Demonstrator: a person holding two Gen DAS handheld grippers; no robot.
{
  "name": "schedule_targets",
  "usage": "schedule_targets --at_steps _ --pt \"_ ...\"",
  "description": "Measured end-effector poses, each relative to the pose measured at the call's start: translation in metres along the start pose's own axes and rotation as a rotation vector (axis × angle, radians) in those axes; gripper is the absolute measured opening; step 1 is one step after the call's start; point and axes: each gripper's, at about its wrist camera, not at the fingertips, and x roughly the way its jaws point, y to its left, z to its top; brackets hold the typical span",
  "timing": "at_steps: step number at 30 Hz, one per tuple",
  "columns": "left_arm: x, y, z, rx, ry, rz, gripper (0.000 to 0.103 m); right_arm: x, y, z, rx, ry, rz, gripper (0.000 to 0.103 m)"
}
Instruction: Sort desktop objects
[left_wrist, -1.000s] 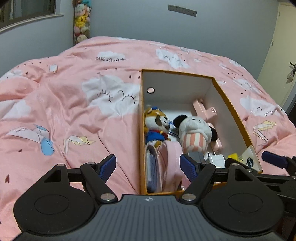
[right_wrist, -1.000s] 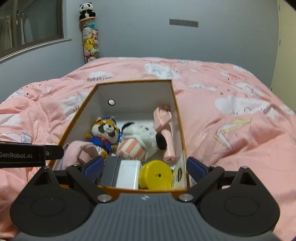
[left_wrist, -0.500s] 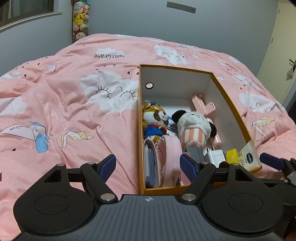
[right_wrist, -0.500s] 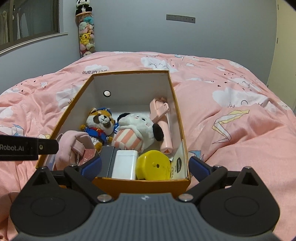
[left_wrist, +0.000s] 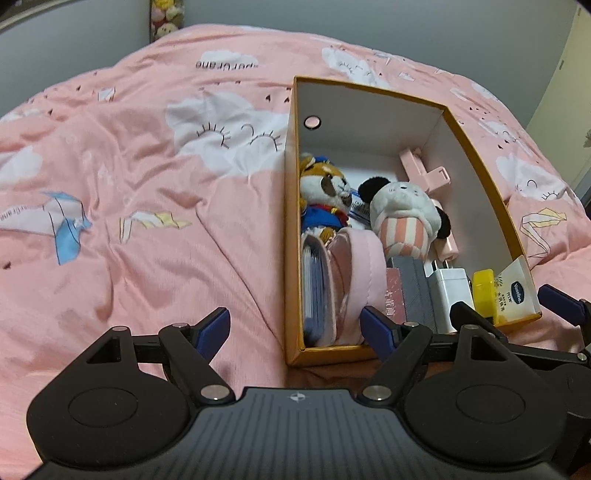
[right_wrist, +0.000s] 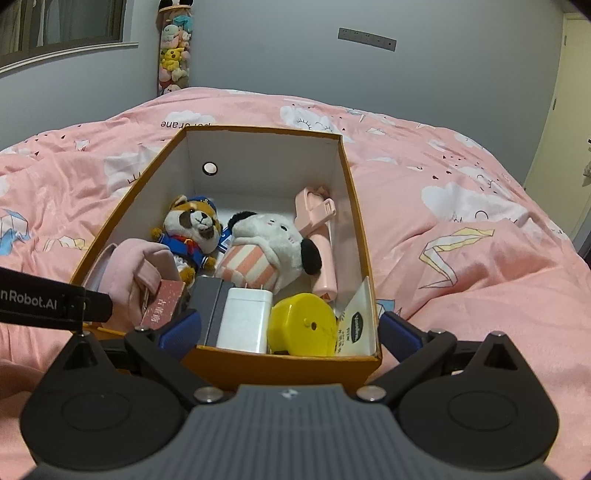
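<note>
box (right_wrist: 284, 363): orange cardboard outside, white inside, lid off, a round hole seen in the far wall; set on the bed (left_wrist: 147, 206), near the grippers
plush dog (right_wrist: 192, 230): brown-and-white, blue outfit and cap, propped in the box's left half
plush panda (right_wrist: 269, 240): white with black ears, pink-striped lower part, laid beside the dog
pink holder (right_wrist: 321, 240): pale pink plastic, laid along the right wall
pink pouch (left_wrist: 354, 266): soft fabric, stood on edge at the near left
charger (right_wrist: 245, 319): white block, prongs pointed away, at the near wall between a dark grey box (right_wrist: 210, 310) and a yellow round case (right_wrist: 303, 323)
cream tube (right_wrist: 356, 326): white, leaned in the near right corner
left gripper (left_wrist: 295, 326): fingers spread wide, nothing held — the box's left wall is straddled
right gripper (right_wrist: 286, 328): fingers at full spread, nothing clamped — the box's near end lies between them
</note>
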Motion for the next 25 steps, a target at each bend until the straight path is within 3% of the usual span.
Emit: schedule_targets --at_steps 25 --pt "0.0006 0.0017 -0.0038 -0.010 0.013 0.008 0.093 0.0019 0.0012 -0.0002 -0.008 0.004 -0.013 0.102"
